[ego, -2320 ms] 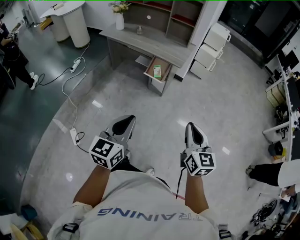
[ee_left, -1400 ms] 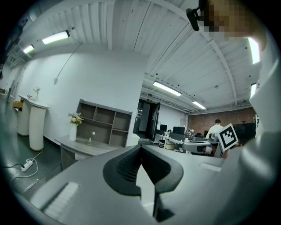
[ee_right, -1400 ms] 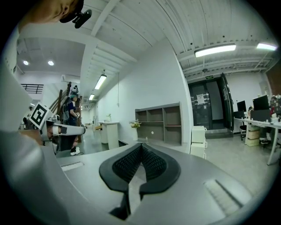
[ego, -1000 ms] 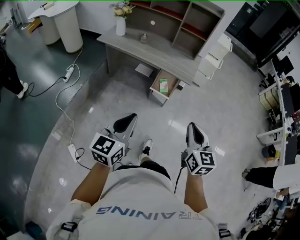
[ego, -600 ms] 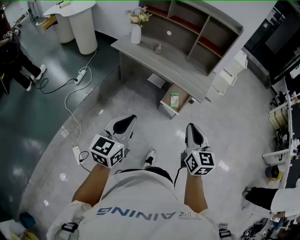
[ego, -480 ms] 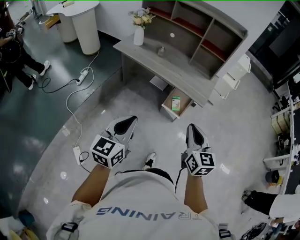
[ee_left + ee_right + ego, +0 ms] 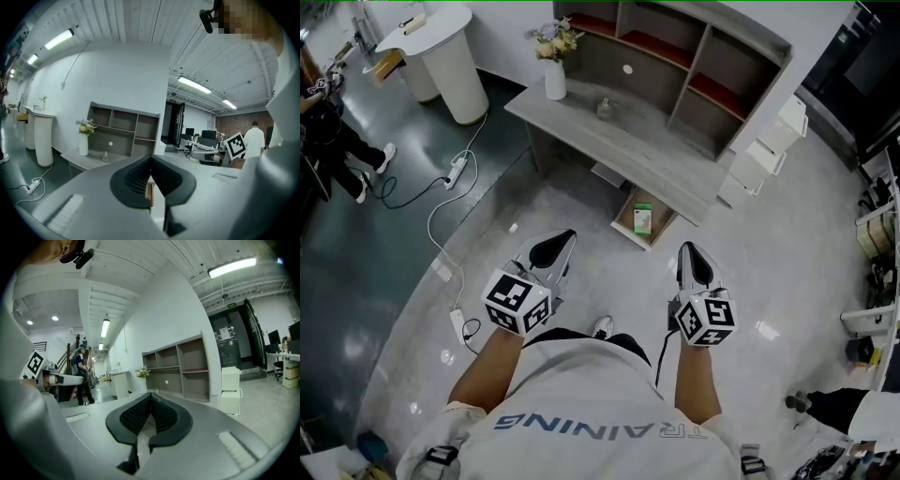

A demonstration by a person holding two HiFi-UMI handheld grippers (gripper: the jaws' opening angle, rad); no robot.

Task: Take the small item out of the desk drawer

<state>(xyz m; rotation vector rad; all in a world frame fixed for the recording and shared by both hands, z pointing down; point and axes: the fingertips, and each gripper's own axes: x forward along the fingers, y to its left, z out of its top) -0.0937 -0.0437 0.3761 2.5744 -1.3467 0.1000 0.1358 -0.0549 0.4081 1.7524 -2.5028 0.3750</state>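
A grey desk (image 7: pixel 609 141) stands ahead with its wooden drawer (image 7: pixel 625 228) pulled open toward me. Inside the drawer lies a small green and white item (image 7: pixel 643 218). Both grippers hang in front of my chest, well short of the desk. My left gripper (image 7: pixel 561 238) is shut, its dark pads meeting with nothing between them. My right gripper (image 7: pixel 688 250) is shut too and holds nothing. In the left gripper view the closed jaw tips (image 7: pixel 150 158) point at the desk (image 7: pixel 89 161); the right gripper view shows closed tips (image 7: pixel 150 397) toward the shelf unit (image 7: pixel 180 366).
A shelf unit (image 7: pixel 694 66) sits on the desk, with a white vase of flowers (image 7: pixel 554 80) and a small bottle (image 7: pixel 603 110). White drawer cabinets (image 7: pixel 764 155) stand right of the desk. A power strip and cable (image 7: pixel 455 169) trail across the floor at left, near white round stands (image 7: pixel 450 56).
I have walked closer: the desk and its open drawer sit larger and nearer in the head view. Both grippers keep their place before me, still shut.
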